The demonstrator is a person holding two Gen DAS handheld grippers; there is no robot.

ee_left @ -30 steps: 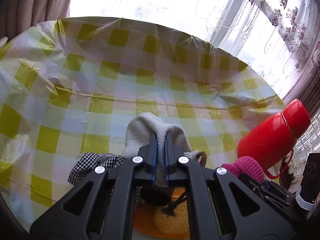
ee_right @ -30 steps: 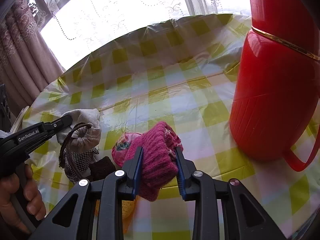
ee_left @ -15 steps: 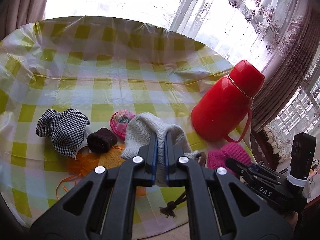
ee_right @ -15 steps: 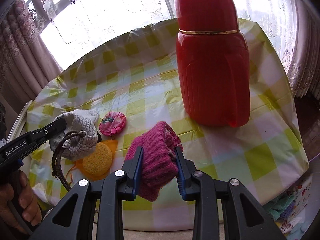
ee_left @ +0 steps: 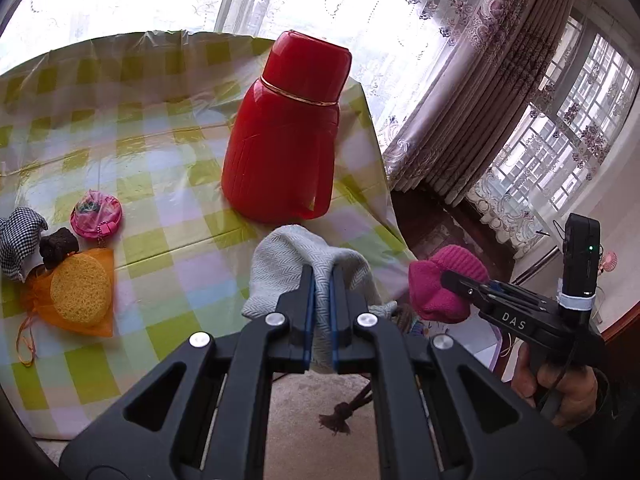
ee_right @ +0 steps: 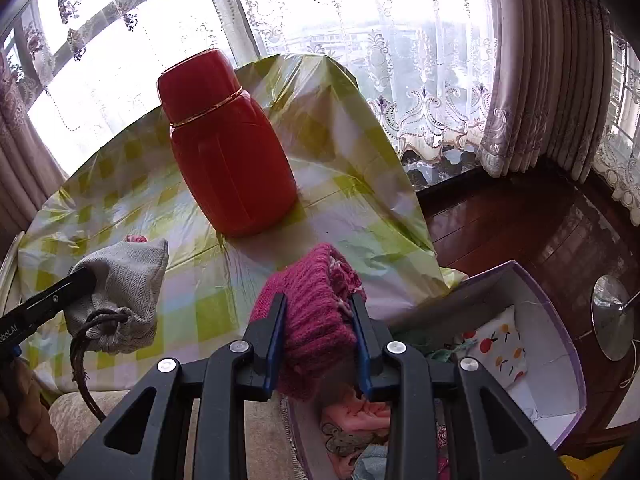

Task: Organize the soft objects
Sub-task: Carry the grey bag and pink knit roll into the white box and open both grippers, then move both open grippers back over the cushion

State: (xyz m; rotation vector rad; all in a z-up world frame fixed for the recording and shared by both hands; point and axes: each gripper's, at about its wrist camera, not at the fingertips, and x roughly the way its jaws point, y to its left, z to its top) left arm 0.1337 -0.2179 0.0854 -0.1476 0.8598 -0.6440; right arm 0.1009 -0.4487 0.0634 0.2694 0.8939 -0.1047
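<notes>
Bright light comes through the lace curtains (ee_right: 420, 80) behind my surface (ee_left: 160, 168), which wears a shiny yellow and white checked cloth.

My left claw (ee_left: 321, 280) is pinched tight on a grey bag (ee_left: 292, 256). It is soft, with a zigzag weave, and a brown string (ee_left: 340, 412) with a tassel hangs under it. I hold it up over the near edge of the surface, at 6 o'clock from the big red flask (ee_left: 284, 132).

My right claw (ee_right: 318, 312) is closed on a pink knitted thing (ee_right: 316, 300), fat and woolly, bulging between the two blue pads. It hangs past the edge of the surface, just above a purple box (ee_right: 560, 320) on the floor. Soft things lie in the box, like a white cloth with fruit on it (ee_right: 496, 344) and something pink (ee_right: 360, 404).

Left of the flask, at about 9 o'clock, sit a round pink pouch (ee_left: 96, 216), a small dark brown lump (ee_left: 58, 246), a black and white checked bag (ee_left: 20, 236) and a yellow sponge in an orange net bag (ee_left: 80, 292). They are huddled close together.
</notes>
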